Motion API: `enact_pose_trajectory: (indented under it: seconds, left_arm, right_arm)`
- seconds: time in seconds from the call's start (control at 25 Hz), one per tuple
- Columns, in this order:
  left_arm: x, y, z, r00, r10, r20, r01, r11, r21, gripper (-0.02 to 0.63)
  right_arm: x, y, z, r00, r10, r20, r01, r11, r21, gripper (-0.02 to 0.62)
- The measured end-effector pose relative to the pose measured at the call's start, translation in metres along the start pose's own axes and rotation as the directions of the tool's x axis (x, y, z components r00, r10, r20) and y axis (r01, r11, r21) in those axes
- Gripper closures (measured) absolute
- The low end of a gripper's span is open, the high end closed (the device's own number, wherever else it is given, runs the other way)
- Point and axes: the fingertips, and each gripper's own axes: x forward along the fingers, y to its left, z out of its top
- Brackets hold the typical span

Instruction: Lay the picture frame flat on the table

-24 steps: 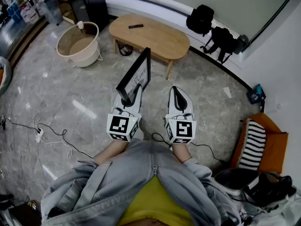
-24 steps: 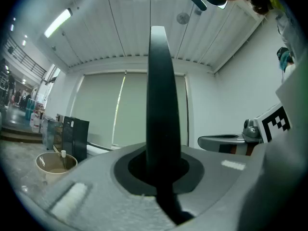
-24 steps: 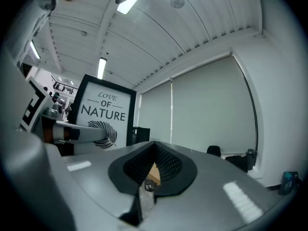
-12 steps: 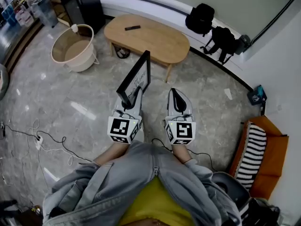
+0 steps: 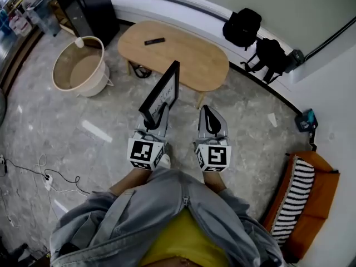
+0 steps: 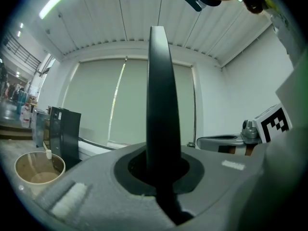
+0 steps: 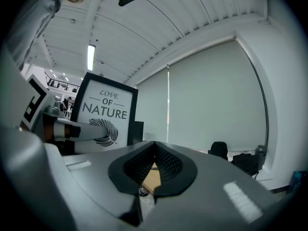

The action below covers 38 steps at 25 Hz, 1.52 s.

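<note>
A black picture frame [image 5: 162, 92] with a white print stands upright in the air, held by its lower edge in my left gripper [image 5: 151, 121], which is shut on it. The left gripper view shows the frame [image 6: 162, 100] edge-on, rising from between the jaws. My right gripper [image 5: 207, 117] is beside it on the right, shut with nothing in it. From the right gripper view the frame's face [image 7: 106, 112] reads "LOVE OF NATURE". The oval wooden table [image 5: 189, 57] lies ahead, beyond both grippers.
A black remote [image 5: 154, 40] lies on the table's far left part. A beige tub [image 5: 79, 65] stands on the floor to the left. Black bags [image 5: 261, 40] sit by the wall. Cables [image 5: 50, 177] trail on the floor; an orange seat [image 5: 303, 204] is at the right.
The view has shifted a little as the person moves toward the table. Both grippers keep their pose, and the frame stays upright in the left one.
</note>
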Motion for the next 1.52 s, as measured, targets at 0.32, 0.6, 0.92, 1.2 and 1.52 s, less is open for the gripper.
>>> enact_pose_trajectory:
  seconds: [0.32,0.6,0.92,1.2,1.52]
  left_arm:
    - [0.081,0.062,-0.006,0.999,-0.034,-0.032,0.034,0.999,-0.015,0.597]
    - [0.107,0.085,-0.005,0.999,-0.041,-0.021,0.040,0.998,-0.043,0.597]
    - [0.137,0.104,-0.002,1.000,-0.027,-0.010,0.026,0.999,-0.044,0.597]
    - [0.202,0.117,0.000,0.999,-0.037,0.015,0.037,0.999,0.012,0.597]
    - [0.318,0.136,0.000,1.000,-0.023,0.001,0.023,1.000,0.000,0.595]
  right_arm:
    - [0.090,-0.024,-0.016,0.998,-0.049,-0.042,0.050,0.999,0.021,0.595]
    - [0.121,-0.033,-0.012,0.997,-0.061,-0.050,0.061,0.998,0.002,0.595]
    - [0.159,-0.046,-0.007,0.998,-0.053,-0.031,0.053,0.999,-0.001,0.595]
    - [0.214,-0.082,-0.010,0.999,-0.047,0.010,0.047,0.999,-0.019,0.595]
    - [0.316,-0.164,-0.019,1.000,-0.026,-0.017,0.026,1.000,0.000,0.595]
